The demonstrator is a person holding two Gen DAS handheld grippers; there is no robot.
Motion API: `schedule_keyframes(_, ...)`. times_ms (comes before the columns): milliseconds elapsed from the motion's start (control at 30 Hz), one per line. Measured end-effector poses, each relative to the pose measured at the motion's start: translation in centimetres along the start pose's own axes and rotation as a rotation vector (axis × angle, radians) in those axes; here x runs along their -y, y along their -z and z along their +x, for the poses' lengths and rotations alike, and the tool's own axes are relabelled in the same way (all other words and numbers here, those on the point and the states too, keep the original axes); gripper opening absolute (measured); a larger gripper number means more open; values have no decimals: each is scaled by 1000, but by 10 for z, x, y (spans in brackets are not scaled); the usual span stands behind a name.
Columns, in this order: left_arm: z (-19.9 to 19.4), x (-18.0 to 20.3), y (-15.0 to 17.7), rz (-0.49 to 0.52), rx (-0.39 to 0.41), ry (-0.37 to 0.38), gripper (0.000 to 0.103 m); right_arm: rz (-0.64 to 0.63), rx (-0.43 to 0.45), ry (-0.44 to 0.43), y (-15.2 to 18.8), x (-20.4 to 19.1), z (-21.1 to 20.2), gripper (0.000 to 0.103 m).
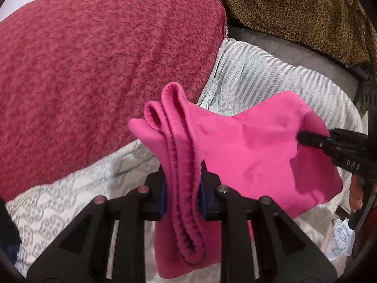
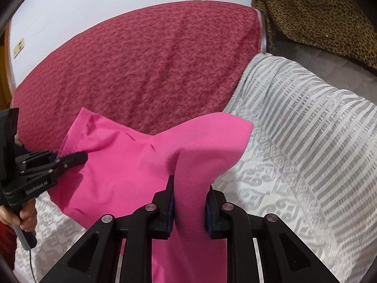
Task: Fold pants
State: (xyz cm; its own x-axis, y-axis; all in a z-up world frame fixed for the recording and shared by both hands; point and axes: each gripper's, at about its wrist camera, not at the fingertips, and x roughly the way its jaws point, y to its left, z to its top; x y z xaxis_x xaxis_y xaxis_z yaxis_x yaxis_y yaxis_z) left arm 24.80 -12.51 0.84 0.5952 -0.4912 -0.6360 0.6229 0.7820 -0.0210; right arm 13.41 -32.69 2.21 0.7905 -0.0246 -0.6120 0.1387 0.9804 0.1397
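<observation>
- The bed [image 2: 306,141], covered in a grey-and-white patterned spread, is lying beneath the work; a crimson textured blanket [image 1: 94,70] is covering its far part, and a leopard-print cloth [image 2: 318,11] is sitting beyond.
- The pink pants [image 1: 247,146] are hanging in the air above the bed, stretched between both tools; the fabric is looking soft, light and limp, likely sagging wherever unsupported.
- The left hand-held gripper [image 1: 182,195] is clamping the bunched elastic waistband.
- The right hand-held gripper [image 2: 189,208] is clamping a gathered fold of the pants.
</observation>
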Motion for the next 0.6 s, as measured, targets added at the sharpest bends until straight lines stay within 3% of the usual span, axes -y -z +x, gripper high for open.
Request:
schedule_keyframes(267, 122, 6, -43, -31, -21, 12, 25, 14, 19, 71, -36, 62, 85, 21)
schedule_keyframes(367, 181, 1, -46, -82, -89, 2, 34, 49, -59, 106, -43, 94, 132, 27)
schedule_keyframes(500, 271, -9, -18, -89, -267, -151, 43, 159, -228, 185, -22, 142, 206, 32)
schedule_keyframes(567, 278, -11, -6, -93, -224, -155, 53, 188, -282, 245, -1, 159, 232, 37)
schedule_keyframes(600, 275, -10, -3, -84, -197, -167, 56, 220, -228, 212, 11, 166, 232, 38)
